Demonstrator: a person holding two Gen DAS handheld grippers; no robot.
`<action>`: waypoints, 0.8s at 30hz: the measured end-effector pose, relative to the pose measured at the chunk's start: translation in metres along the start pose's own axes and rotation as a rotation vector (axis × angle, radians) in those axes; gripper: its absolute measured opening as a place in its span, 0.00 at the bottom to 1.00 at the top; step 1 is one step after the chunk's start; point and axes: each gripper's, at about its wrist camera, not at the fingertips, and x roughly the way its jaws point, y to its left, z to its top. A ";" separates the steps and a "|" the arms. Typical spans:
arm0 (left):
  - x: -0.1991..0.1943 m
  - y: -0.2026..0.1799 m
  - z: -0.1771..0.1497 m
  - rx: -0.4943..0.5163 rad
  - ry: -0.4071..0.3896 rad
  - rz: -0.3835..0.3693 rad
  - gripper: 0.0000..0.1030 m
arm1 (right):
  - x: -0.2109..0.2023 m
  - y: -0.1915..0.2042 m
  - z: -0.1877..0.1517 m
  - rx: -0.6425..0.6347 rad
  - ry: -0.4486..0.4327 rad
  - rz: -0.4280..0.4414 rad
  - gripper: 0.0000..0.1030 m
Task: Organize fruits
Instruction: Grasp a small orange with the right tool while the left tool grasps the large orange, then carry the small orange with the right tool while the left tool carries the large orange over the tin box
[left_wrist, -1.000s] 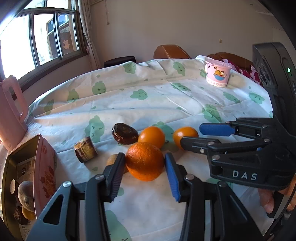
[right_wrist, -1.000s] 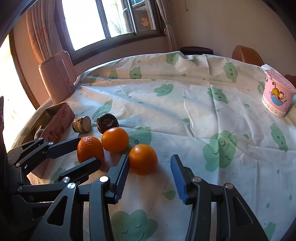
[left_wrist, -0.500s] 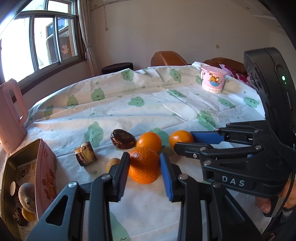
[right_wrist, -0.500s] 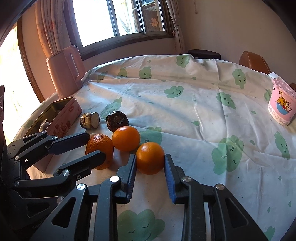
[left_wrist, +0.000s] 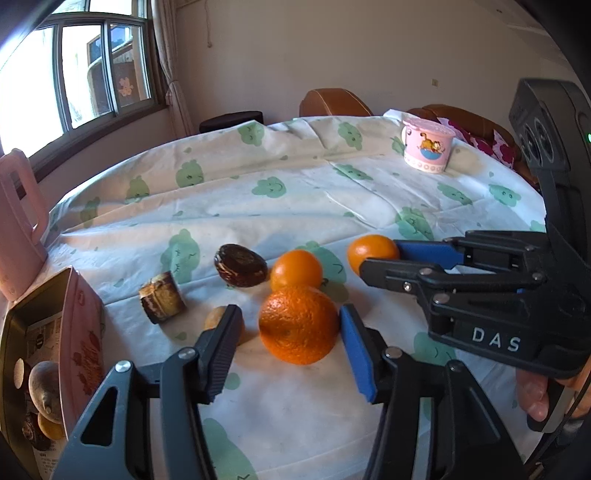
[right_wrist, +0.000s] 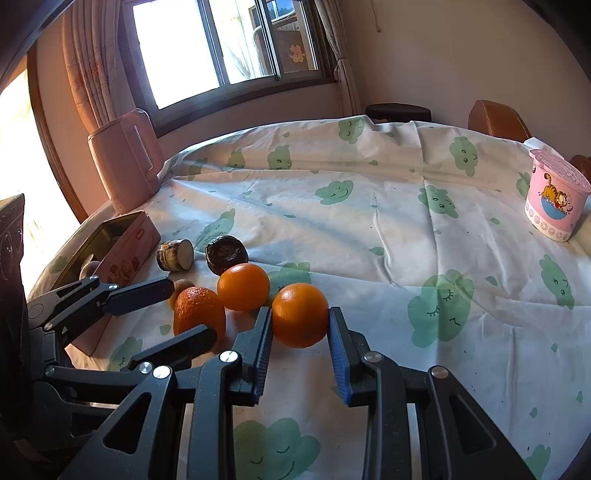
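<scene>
Both tongs straddle fruit on the tablecloth (right_wrist: 388, 229): right gripper (right_wrist: 300, 325) pinches a smooth orange (right_wrist: 300, 314), while left gripper (left_wrist: 288, 325), jaws just reopened, stands slack around the bumpy orange (left_wrist: 298, 324), so close squarely again before lifting toward the tin (left_wrist: 79, 332).

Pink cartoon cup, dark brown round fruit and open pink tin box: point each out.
Pink cartoon cup (right_wrist: 556, 201), right wrist view, on its printed side.
Dark brown round fruit (left_wrist: 241, 264), left wrist view, on its top face.
Open pink tin box (left_wrist: 82, 343), left wrist view, on its outer wall.
</scene>
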 end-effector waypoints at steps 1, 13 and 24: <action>0.001 -0.004 0.000 0.018 0.004 0.003 0.46 | 0.000 -0.001 0.000 0.003 -0.002 0.002 0.31; -0.013 -0.003 -0.002 0.015 -0.063 0.018 0.44 | -0.006 -0.002 -0.002 0.010 -0.036 0.012 0.31; -0.030 0.011 -0.004 -0.057 -0.157 0.036 0.44 | -0.019 0.002 -0.002 -0.013 -0.103 0.017 0.31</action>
